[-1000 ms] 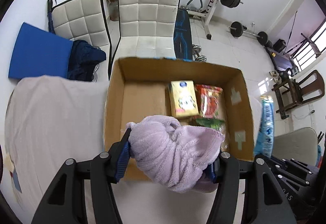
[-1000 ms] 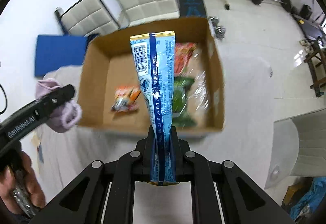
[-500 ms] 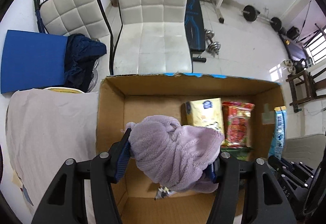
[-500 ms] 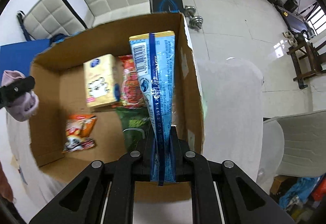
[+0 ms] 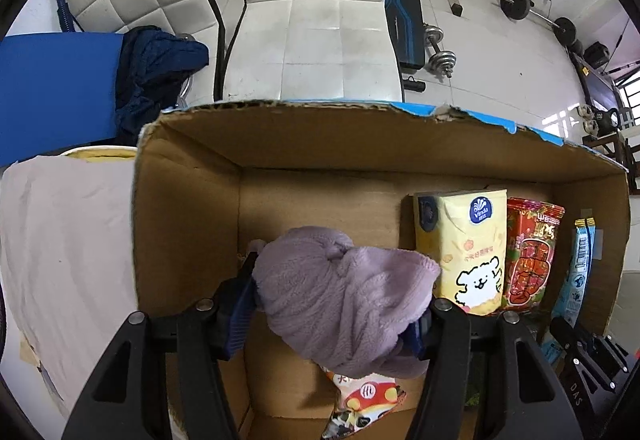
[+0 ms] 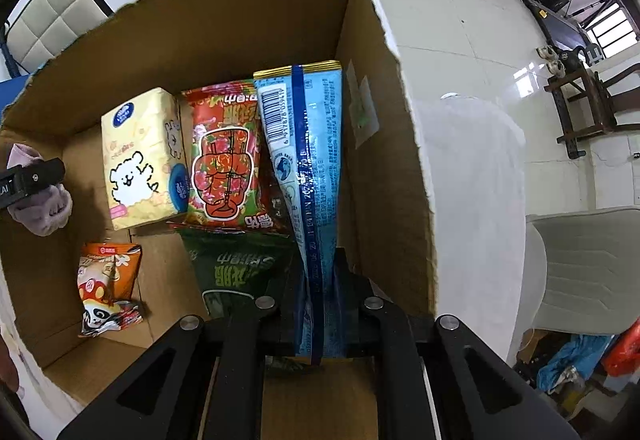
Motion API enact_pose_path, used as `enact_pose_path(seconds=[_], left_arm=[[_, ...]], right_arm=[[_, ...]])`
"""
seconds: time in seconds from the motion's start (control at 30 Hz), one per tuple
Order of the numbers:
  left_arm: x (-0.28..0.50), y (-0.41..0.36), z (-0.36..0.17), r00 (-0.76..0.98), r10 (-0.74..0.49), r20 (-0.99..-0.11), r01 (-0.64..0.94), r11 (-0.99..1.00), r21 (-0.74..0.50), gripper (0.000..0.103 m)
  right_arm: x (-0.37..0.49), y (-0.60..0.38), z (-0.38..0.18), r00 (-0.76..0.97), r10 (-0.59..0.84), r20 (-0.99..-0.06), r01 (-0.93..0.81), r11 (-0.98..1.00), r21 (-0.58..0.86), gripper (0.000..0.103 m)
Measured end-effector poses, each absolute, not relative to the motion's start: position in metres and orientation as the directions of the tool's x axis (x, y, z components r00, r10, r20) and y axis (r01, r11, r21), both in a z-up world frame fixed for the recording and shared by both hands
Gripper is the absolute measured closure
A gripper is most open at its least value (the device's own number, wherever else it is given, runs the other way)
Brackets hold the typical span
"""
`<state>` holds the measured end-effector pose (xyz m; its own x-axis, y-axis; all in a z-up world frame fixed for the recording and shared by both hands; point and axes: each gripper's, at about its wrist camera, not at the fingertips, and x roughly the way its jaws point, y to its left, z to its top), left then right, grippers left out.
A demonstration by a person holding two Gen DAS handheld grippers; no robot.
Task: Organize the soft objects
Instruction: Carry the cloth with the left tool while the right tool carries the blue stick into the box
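A: Two loads hang inside the cardboard box (image 6: 380, 143): left gripper (image 5: 332, 304) clamps the purple cloth (image 5: 340, 292), right gripper (image 6: 316, 304) pinches the blue packet (image 6: 308, 159).

B: Risk: the cloth could smother the orange snack bag (image 6: 108, 288); the packet might wedge against the wall.

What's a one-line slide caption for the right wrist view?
Right gripper clamps a light-blue snack packet inside the cardboard box, beside the red packet and yellow tissue pack.
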<state>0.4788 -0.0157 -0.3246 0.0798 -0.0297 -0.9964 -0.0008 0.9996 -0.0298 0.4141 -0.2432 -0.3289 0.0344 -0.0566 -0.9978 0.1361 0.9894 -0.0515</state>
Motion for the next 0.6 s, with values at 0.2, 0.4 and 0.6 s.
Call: enact_pose_path(seconds=[0.2, 0.4, 0.6], left_arm=[[0.483, -0.025, -0.334, 0.027, -0.019, -0.999, 0.019, 1.000, -0.019, 0.036], [0.482, -0.024, -0.334, 0.008, -0.053, -0.999, 0.002, 0.999, -0.053, 0.029], [0.479, -0.025, -0.328, 0.017, -0.055, -0.998, 0.008, 0.998, -0.055, 0.013]], right_arm=[[0.417, -0.238, -0.337, 0.019, -0.067, -0.998, 0.129, 0.990, -0.064, 0.088], [0.419, -0.239, -0.330, 0.010, -0.061, -0.998, 0.132, 0.989, -0.059, 0.077], [0.418, -0.239, -0.318, 0.021, -0.047, -0.999, 0.131, 0.990, -0.044, 0.047]])
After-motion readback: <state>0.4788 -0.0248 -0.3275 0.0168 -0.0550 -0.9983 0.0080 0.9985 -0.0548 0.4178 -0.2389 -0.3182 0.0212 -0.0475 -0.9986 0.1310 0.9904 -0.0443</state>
